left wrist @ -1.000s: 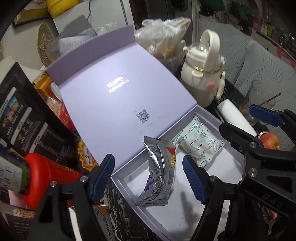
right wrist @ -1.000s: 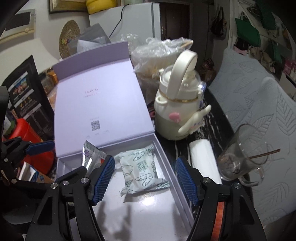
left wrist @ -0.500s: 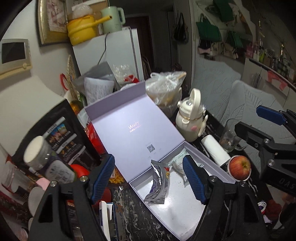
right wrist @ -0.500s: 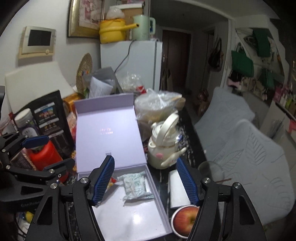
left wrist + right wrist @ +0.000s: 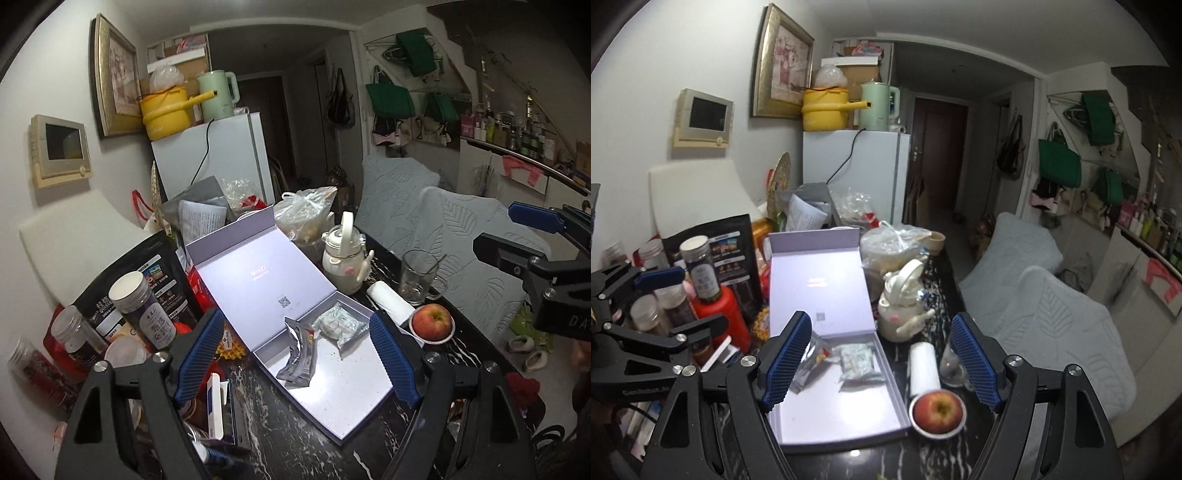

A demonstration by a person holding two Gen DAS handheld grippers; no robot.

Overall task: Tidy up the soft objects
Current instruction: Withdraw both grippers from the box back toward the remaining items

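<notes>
1. Hovering well above the dark marbled table (image 5: 295, 435): left gripper (image 5: 295, 358), jaws opening, blue pads spread wide with nothing between them.
2. Hovering likewise beside it: right gripper (image 5: 881, 363), jaws opening, pads spread and pinching nothing.
3. Lying open on the table: lavender gift box (image 5: 354, 402), its lid (image 5: 258, 280) leaning back toward the clutter behind.
4. Resting inside the box near the hinge: silver foil pouch (image 5: 299, 354), crumpled and half standing, on the left of the tray.
5. Lying flat just beside that pouch, to its right: white-and-green patterned soft packet (image 5: 338, 325), near the box's far right corner.
6. Showing again from the right wrist view: the same foil pouch (image 5: 812, 363) partly hidden behind the left pad, and the soft packet (image 5: 858, 362) fully visible.
7. Sitting just right of the box: red apple (image 5: 938, 410) in a small white dish, a white paper roll (image 5: 925, 367) behind it, a glass mug (image 5: 417, 277) and a cream kettle-shaped bottle (image 5: 345, 262) farther back.
8. Crowding the left side: jars, a black snack bag (image 5: 735, 258) and a red bottle (image 5: 720, 321).
</notes>
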